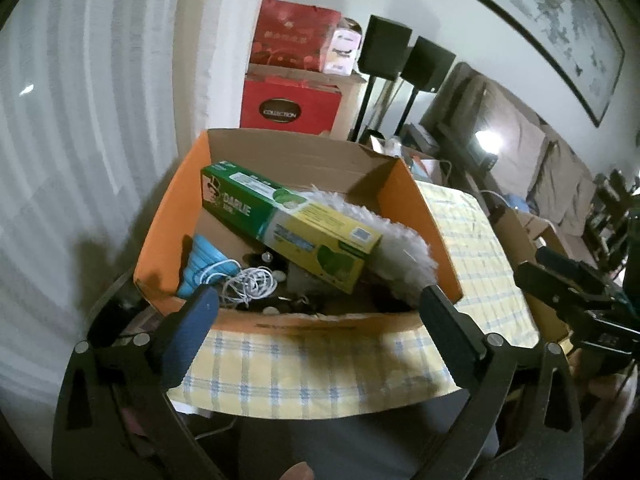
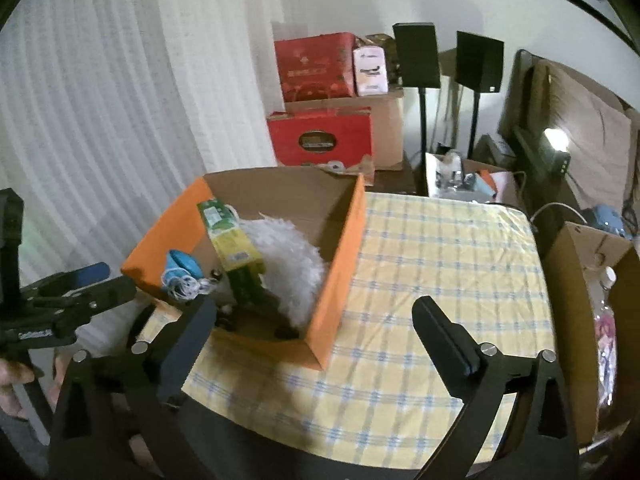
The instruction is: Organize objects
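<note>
An orange cardboard box (image 1: 168,224) stands on the yellow checked tablecloth (image 1: 304,368); it also shows in the right wrist view (image 2: 340,264). Inside lie a green and yellow Darlie toothpaste carton (image 1: 292,224), a white fluffy duster (image 1: 404,252), a blue object (image 1: 204,260) and a coiled white cable (image 1: 248,284). My left gripper (image 1: 320,300) is open and empty, just before the box's near wall. My right gripper (image 2: 316,312) is open and empty, at the box's near right corner. The carton (image 2: 232,240) and duster (image 2: 288,268) show there too.
Red gift boxes (image 2: 320,136) and a brown carton stand behind the table, with two black speakers (image 2: 416,56) on stands. Another open cardboard box (image 2: 576,320) sits at the table's right edge. White curtains hang on the left. A sofa is at the far right.
</note>
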